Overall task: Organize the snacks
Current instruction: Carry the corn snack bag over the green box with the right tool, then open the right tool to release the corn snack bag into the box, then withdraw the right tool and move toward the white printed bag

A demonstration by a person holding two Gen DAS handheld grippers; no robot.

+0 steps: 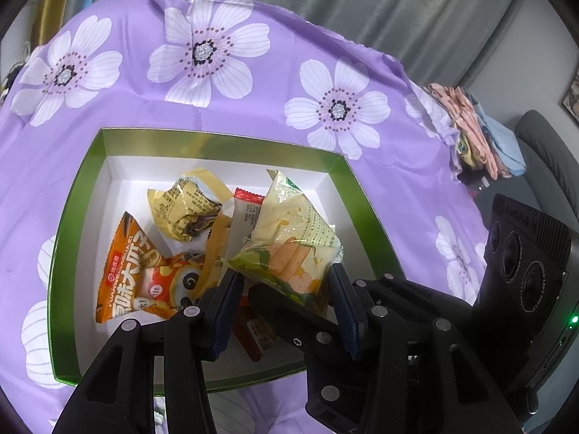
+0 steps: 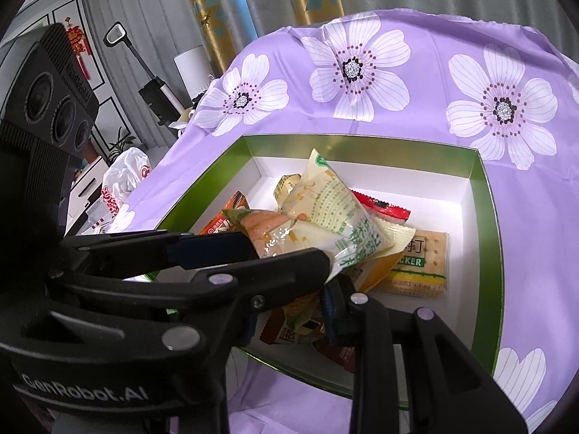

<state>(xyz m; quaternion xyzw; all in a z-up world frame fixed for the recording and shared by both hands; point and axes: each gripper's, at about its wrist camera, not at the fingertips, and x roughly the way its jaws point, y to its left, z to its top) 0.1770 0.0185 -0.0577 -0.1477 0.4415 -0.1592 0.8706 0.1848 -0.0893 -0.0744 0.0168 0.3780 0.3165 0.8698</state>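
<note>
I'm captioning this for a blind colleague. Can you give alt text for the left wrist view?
A pale green snack bag sits between the open fingers of the left tool, above a green box of snacks on a purple floral cloth. An orange packet lies lower left in the box, and the right tool reaches in from the right.

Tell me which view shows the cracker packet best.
The right wrist view: the cracker packet lies flat on the box floor, label readable. In the left wrist view the yellow-green snack bag hides it.

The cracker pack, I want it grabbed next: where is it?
In the right wrist view, the cracker pack lies flat on the box floor at the right, beside the snack pile.
</note>
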